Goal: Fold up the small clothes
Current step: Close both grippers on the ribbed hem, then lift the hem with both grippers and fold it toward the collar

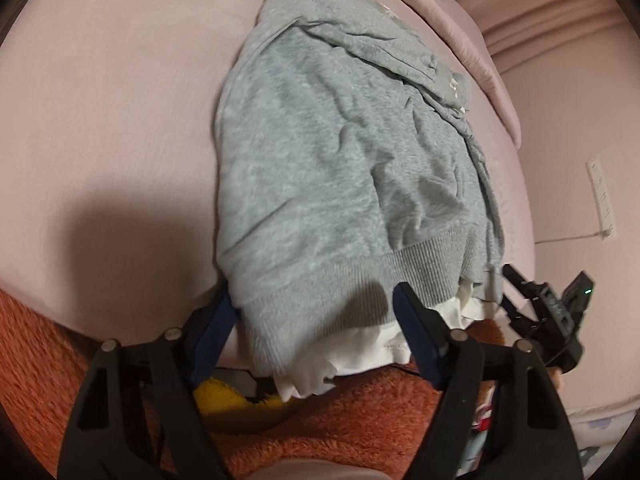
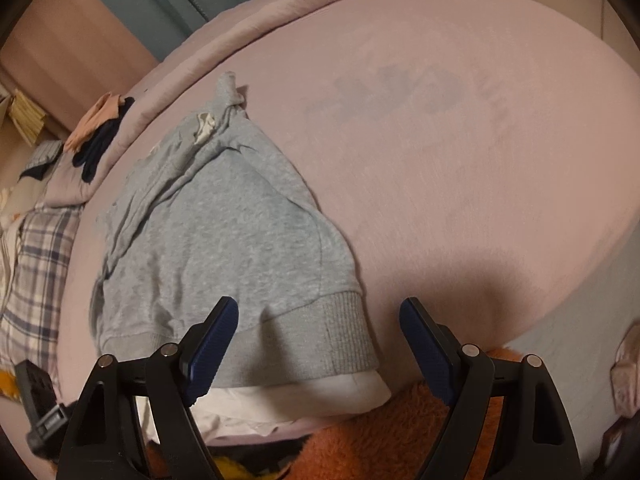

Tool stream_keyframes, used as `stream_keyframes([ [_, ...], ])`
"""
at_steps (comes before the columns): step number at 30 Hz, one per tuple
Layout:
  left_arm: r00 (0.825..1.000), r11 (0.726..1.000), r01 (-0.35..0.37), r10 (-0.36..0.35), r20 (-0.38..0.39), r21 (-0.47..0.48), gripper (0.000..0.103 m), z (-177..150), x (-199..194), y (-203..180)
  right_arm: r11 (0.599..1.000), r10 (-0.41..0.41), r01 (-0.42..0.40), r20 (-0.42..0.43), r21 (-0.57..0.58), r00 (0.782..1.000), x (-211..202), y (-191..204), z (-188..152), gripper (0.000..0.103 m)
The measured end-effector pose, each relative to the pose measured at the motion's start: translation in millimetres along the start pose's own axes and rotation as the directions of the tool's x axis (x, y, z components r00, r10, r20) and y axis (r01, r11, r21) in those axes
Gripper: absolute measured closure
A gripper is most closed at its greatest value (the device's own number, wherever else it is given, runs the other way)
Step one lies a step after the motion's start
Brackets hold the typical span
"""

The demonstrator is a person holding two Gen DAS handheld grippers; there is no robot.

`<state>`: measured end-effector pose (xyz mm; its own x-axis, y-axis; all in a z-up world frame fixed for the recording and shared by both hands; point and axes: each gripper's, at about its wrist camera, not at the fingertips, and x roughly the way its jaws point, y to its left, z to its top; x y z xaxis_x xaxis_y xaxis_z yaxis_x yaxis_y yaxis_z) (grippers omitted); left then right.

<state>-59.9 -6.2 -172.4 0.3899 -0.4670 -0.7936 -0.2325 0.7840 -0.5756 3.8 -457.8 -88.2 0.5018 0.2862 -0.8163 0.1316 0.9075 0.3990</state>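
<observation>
A small grey sweatshirt (image 1: 320,168) with a ribbed hem and a white layer (image 1: 360,352) under it lies on the pink bed sheet (image 1: 112,120), hem hanging over the near edge. My left gripper (image 1: 316,312) is open, its fingers on either side of the hem's left corner. The sweatshirt also shows in the right wrist view (image 2: 224,240). My right gripper (image 2: 320,320) is open with its jaws standing around the hem's right corner. The right gripper's body shows at the right of the left view (image 1: 544,312).
An orange fuzzy fabric (image 1: 340,420) lies below the bed edge. A folded pink duvet (image 2: 280,12) runs along the far side. Dark and peach small clothes (image 2: 100,132) and a plaid cloth (image 2: 36,264) lie to the left. A white wall socket (image 1: 600,196) sits on the right.
</observation>
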Motion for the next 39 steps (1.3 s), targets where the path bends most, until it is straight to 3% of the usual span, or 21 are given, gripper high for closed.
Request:
stream_keyframes([
  [4,1.000,0.999,0.015,-0.016,-0.005,-0.031,0.045,3,-6,9,1.000,0.014,-0.014,-0.005,-0.020,1.000,4,2,-2,0.029],
  [5,1.000,0.999,0.019,-0.019,-0.002,-0.027,0.049,3,-6,9,0.999,0.026,-0.026,-0.009,-0.025,1.000,5,3,-2,0.035],
  [8,1.000,0.999,-0.021,0.020,0.018,0.036,0.066,0,-7,5,0.999,0.019,-0.020,-0.014,-0.050,1.000,9,9,-4,0.042],
  [10,1.000,0.997,-0.006,0.005,0.014,0.077,0.078,-1,-6,1,0.997,-0.004,0.003,-0.006,-0.076,1.000,9,13,-7,0.050],
  [12,1.000,0.996,-0.013,0.012,0.014,0.086,0.080,1,-5,-1,0.996,0.013,-0.014,-0.013,-0.083,1.000,9,15,-7,0.066],
  [15,1.000,0.995,-0.008,0.007,0.017,0.104,0.081,4,-13,-7,0.995,0.041,-0.044,-0.033,-0.089,0.999,5,22,-5,0.077],
  [22,0.993,0.983,0.048,-0.067,0.100,0.178,0.082,6,-65,-20,0.976,0.171,-0.171,-0.008,-0.138,0.985,-26,44,2,0.078],
  [28,0.986,0.976,0.047,-0.079,0.146,0.213,0.084,-1,-94,-24,0.955,0.207,-0.195,0.031,-0.226,0.978,-47,66,-9,0.080],
  [39,0.986,0.971,0.094,-0.122,0.116,0.221,0.084,-15,-135,-8,0.927,0.292,-0.274,0.035,-0.256,0.956,-82,73,-26,0.080],
])
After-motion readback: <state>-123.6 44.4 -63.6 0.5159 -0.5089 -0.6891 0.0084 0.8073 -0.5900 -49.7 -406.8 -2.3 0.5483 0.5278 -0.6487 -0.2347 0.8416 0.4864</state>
